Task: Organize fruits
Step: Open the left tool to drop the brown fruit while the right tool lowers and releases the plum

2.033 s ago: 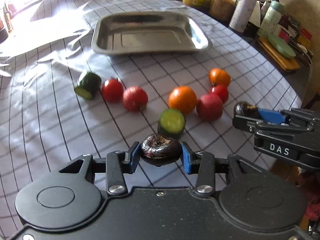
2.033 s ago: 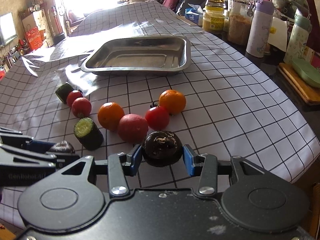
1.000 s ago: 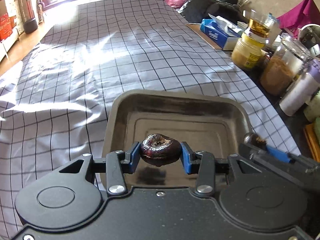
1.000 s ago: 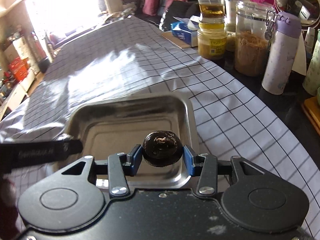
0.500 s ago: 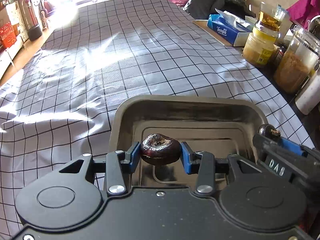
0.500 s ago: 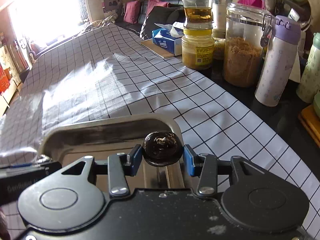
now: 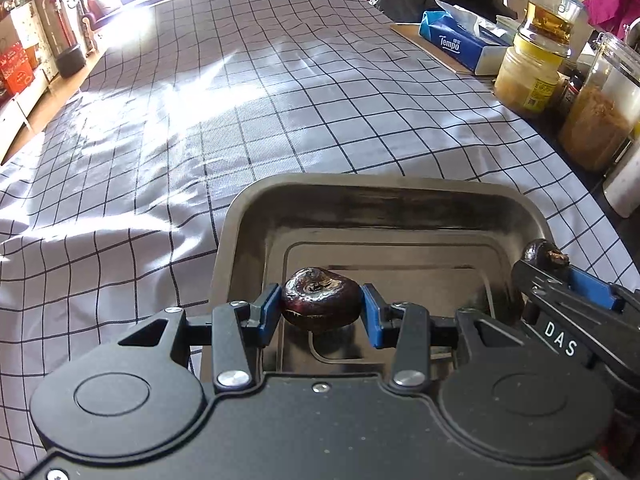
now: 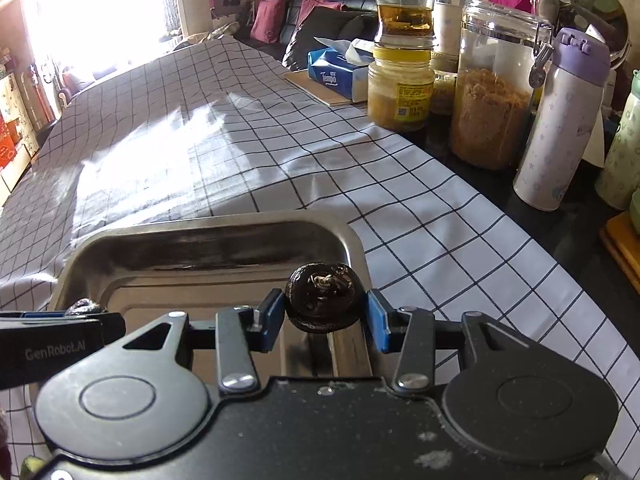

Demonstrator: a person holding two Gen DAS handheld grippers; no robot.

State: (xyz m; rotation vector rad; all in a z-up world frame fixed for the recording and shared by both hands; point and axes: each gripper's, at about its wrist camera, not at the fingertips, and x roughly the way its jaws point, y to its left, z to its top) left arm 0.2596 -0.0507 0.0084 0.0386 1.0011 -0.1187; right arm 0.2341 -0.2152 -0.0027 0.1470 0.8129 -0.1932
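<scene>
Your left claw [image 7: 321, 313] grips a dark fruit [image 7: 320, 300], its long axis across the pads, above the metal tray [image 7: 384, 200]. Your right claw [image 8: 325, 312] clamps another dark fruit [image 8: 322, 296] above the tray's right rim.

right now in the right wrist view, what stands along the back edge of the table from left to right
tissue box → yellow-lidded jar with a glass of amber liquid on it → clip-top jar of brown crumbs → purple-capped bottle

bare tray [image 7: 384, 200] floor below, jars [image 8: 490, 100] crowding right, cloth [image 7: 200, 100] clear beyond
</scene>
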